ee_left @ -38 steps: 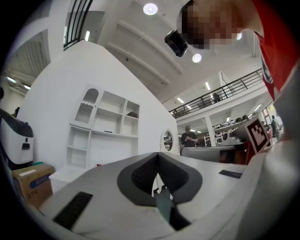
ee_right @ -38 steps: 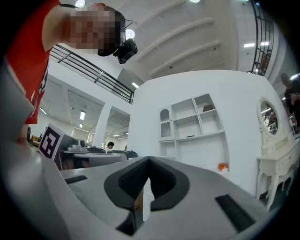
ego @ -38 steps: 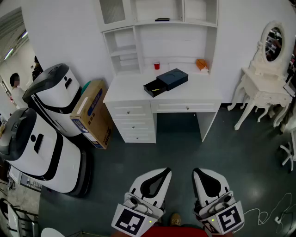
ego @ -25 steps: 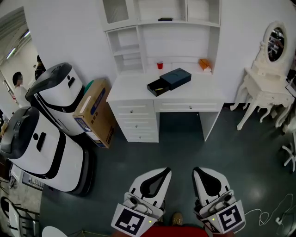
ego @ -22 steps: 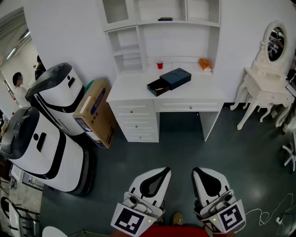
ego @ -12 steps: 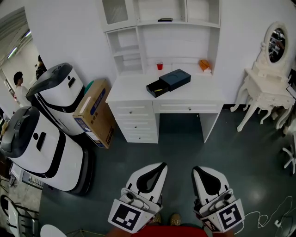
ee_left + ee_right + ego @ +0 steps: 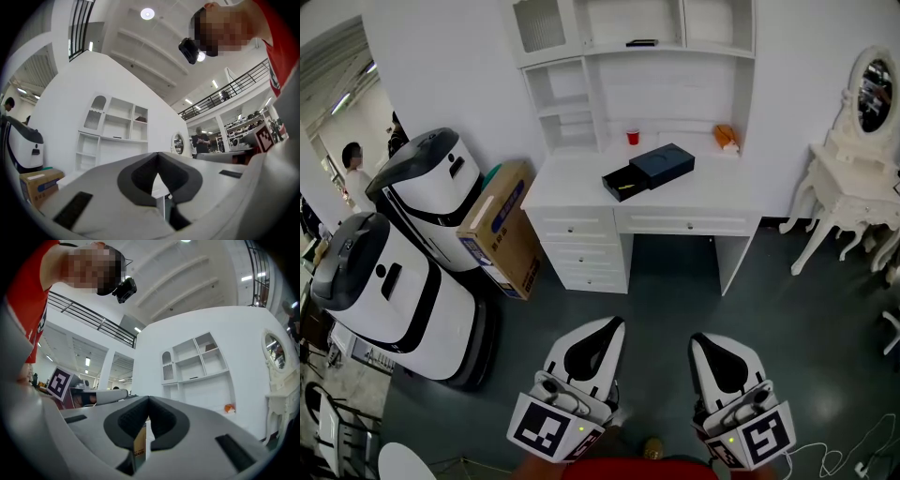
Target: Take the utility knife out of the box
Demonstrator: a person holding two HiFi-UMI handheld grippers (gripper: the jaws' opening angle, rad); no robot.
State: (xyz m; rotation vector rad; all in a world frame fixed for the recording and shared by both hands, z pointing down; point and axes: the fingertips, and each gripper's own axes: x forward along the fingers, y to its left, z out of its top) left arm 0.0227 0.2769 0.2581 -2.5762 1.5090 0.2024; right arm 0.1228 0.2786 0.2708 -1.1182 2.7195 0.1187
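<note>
Head view: the utility knife (image 7: 622,187) shows only as a thin yellowish sliver, too small to identify with certainty, lying in the drawer (image 7: 610,181) that stands slid out from the left end of the dark box (image 7: 661,161). The box rests near the middle of the white surface (image 7: 703,195), with a red cup (image 7: 632,137) behind it and an orange item (image 7: 727,138) at the back right. Your left gripper (image 7: 614,322) and right gripper (image 7: 701,340) hang low in the frame over the dark floor (image 7: 675,291), well apart from the box and touching nothing. In the left gripper view the left gripper's (image 7: 158,154) jaws meet at their tips with nothing between them; the right gripper view shows the same of the right gripper (image 7: 148,399), together and empty. The step in hand is judged to be the approach: the drawer is already open, but the knife has not yet been reached. The next move calls for closing the gap to the surface, parting the jaws of one gripper, and lining them across the knife's narrow body before lowering into the shallow drawer. The other gripper may need to steady the box so it does not slide.
</note>
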